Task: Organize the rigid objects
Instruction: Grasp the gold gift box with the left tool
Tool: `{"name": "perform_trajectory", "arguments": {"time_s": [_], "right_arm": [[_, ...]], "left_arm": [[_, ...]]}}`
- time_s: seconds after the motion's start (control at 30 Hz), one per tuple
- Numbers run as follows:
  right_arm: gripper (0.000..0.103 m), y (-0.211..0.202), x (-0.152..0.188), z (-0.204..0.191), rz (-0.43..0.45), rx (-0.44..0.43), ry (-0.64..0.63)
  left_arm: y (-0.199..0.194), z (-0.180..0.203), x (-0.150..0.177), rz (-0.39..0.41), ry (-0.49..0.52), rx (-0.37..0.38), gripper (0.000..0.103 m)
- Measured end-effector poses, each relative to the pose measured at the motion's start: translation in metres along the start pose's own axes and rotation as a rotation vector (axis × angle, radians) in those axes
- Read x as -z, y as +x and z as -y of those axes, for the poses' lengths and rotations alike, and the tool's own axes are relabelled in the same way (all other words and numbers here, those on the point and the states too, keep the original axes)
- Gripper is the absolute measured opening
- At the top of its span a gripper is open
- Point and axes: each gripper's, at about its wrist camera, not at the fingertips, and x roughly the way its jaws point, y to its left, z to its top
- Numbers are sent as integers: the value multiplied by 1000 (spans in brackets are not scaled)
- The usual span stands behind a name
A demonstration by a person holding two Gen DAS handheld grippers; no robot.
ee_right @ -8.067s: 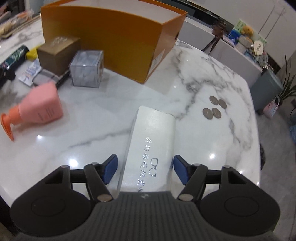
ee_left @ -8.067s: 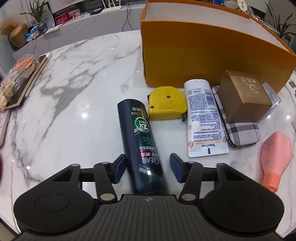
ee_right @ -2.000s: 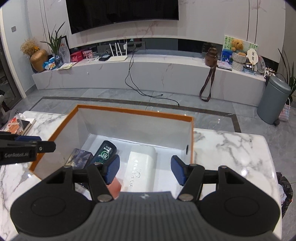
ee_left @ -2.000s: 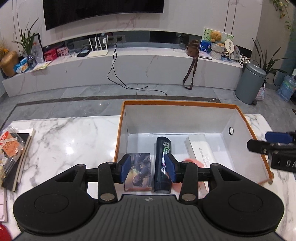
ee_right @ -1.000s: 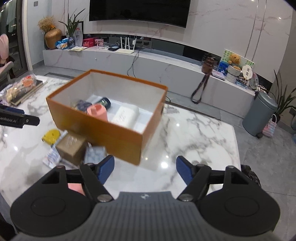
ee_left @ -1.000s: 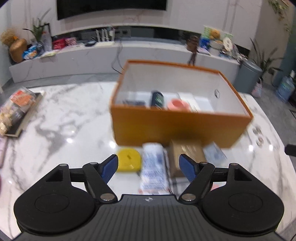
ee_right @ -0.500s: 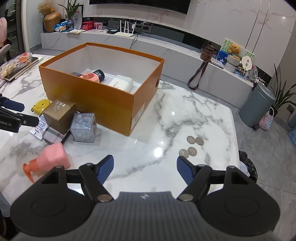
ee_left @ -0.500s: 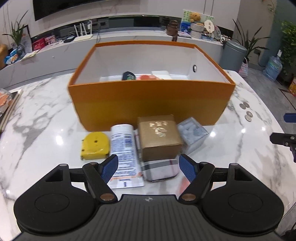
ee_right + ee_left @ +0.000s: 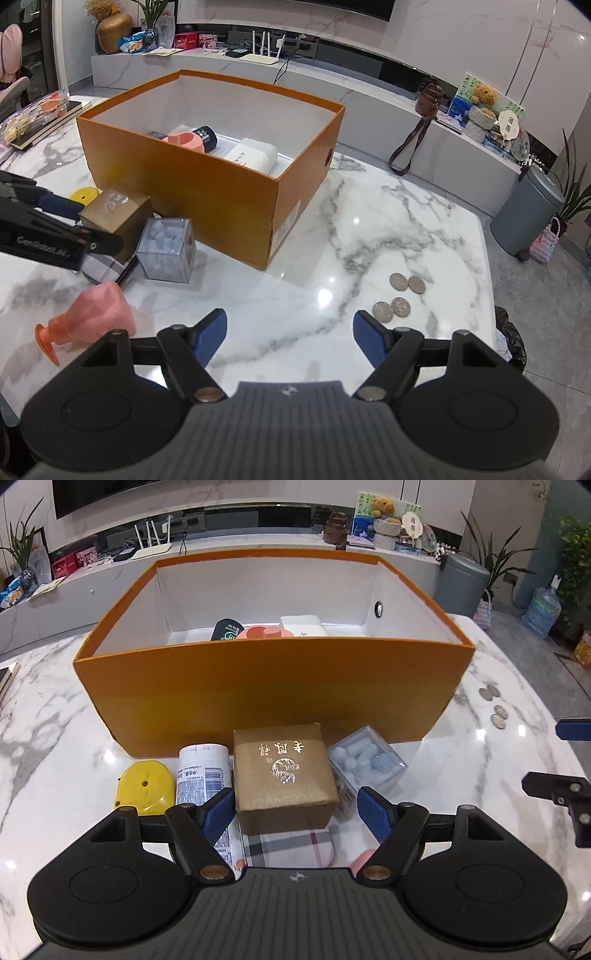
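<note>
My left tool (image 9: 295, 808) wide open, empty, straddling brown box (image 9: 283, 771) at 12 o'clock, atop plaid case (image 9: 290, 847) on surface (image 9: 55, 746). Right tool (image 9: 289, 336) open, empty. I'd lower, centre pads on side faces, squeeze gently, lift straight, then over orange bin (image 9: 273, 686).

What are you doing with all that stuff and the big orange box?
Tidying up. The orange box already holds a dark bottle, a pink thing and a white case. The left gripper, open, is lined up on the brown box. The right gripper is open and empty above the table, near the pink bottle.
</note>
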Motion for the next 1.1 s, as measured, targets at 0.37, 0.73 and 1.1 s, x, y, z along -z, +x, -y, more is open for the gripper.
{"name": "perform_trajectory", "arguments": {"time_s": [0.37,0.73,1.1], "right_arm": [[75,12,0,2,-22,-11,-11],[75,12,-10,-11,-7,-16,-35],[75,24,-20,-38,-25,-43,-57]], "left_arm": [[16,-4,-1,5,13,-47,68],[-14,-19,4,38,30,-42,67],[-16,-63,44,-14,7,-69,67]]}}
